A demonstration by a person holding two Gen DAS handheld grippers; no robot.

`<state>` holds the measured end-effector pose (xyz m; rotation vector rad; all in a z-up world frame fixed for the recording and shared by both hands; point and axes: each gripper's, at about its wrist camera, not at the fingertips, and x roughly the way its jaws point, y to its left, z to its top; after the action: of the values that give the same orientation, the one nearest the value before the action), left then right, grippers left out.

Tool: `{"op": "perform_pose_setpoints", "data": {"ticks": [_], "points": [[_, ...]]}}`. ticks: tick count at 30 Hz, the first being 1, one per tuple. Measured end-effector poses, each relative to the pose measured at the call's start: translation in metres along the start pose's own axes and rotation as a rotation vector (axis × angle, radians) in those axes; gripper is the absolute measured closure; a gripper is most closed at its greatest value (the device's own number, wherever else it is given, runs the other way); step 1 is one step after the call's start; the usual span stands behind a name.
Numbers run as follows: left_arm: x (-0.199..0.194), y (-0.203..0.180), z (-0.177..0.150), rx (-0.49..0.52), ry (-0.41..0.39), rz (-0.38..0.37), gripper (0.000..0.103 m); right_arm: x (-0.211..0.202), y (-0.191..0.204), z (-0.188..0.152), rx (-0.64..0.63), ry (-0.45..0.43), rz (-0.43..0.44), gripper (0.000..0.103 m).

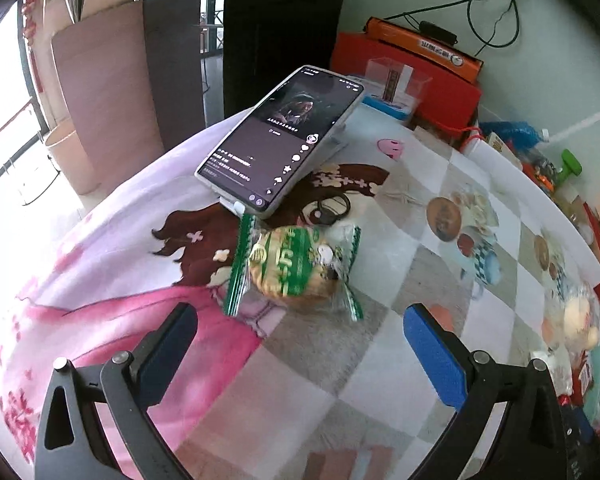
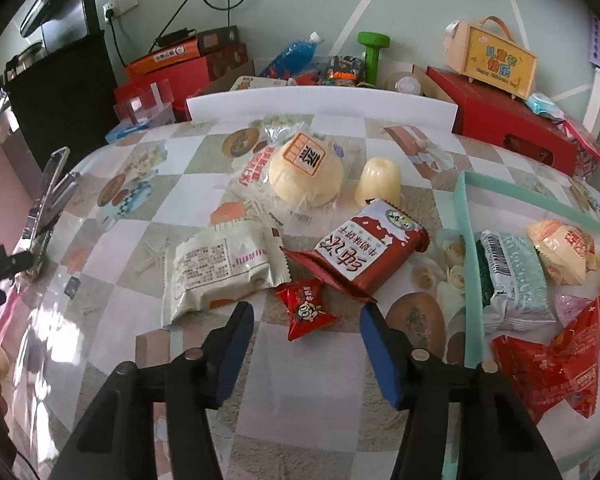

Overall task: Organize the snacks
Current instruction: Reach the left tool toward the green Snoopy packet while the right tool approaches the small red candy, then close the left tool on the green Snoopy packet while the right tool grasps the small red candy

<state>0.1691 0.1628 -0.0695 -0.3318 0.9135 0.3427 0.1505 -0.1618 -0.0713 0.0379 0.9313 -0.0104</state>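
Note:
In the left wrist view a green-and-clear wrapped pastry (image 1: pixel 294 270) lies on the table just beyond my open, empty left gripper (image 1: pixel 300 316). In the right wrist view my right gripper (image 2: pixel 307 314) is open and empty, with a small red triangular snack (image 2: pixel 306 307) lying between its fingertips. Behind it lie a white packet (image 2: pixel 220 272), a red biscuit packet (image 2: pixel 370 250), a wrapped bun (image 2: pixel 300 172) and a yellow jelly cup (image 2: pixel 379 182). A mint-green tray (image 2: pixel 469 240) at the right holds several snacks, among them a grey-white packet (image 2: pixel 514 280) and a red packet (image 2: pixel 552 368).
A phone (image 1: pixel 280 136) leans on a stand behind the pastry, with a black ring (image 1: pixel 330 208) beside it. Red boxes (image 2: pixel 512 120), a green dumbbell (image 2: pixel 372 54), a white board (image 2: pixel 320 100) and clutter line the table's far edge by the wall.

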Motion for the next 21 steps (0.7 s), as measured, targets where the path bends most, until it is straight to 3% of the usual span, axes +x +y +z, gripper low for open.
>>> {"op": "perform_pose_setpoints", "data": {"ticks": [3,8,9,11,13,21], "points": [[0.011,-0.001,0.005,0.001,0.0,-0.003,0.003,0.003,0.003,0.0,-0.013,0.008,-0.006,0.05],[0.023,-0.001,0.009,-0.008,0.007,0.012,0.021,0.007,0.004,0.0,-0.024,0.016,-0.019,0.059],[0.024,-0.001,0.009,-0.005,0.007,0.019,0.029,0.007,0.003,0.0,-0.021,0.014,-0.022,0.06],[0.025,0.003,0.01,-0.016,0.01,0.007,0.031,0.007,0.003,0.0,-0.017,0.015,-0.02,0.062],[0.023,0.005,0.01,-0.017,0.014,-0.005,0.041,0.007,0.003,0.001,-0.02,0.014,-0.016,0.069],[0.005,-0.006,0.006,0.019,0.011,-0.015,0.045,0.002,0.002,0.001,-0.019,-0.001,0.004,0.073]]}}
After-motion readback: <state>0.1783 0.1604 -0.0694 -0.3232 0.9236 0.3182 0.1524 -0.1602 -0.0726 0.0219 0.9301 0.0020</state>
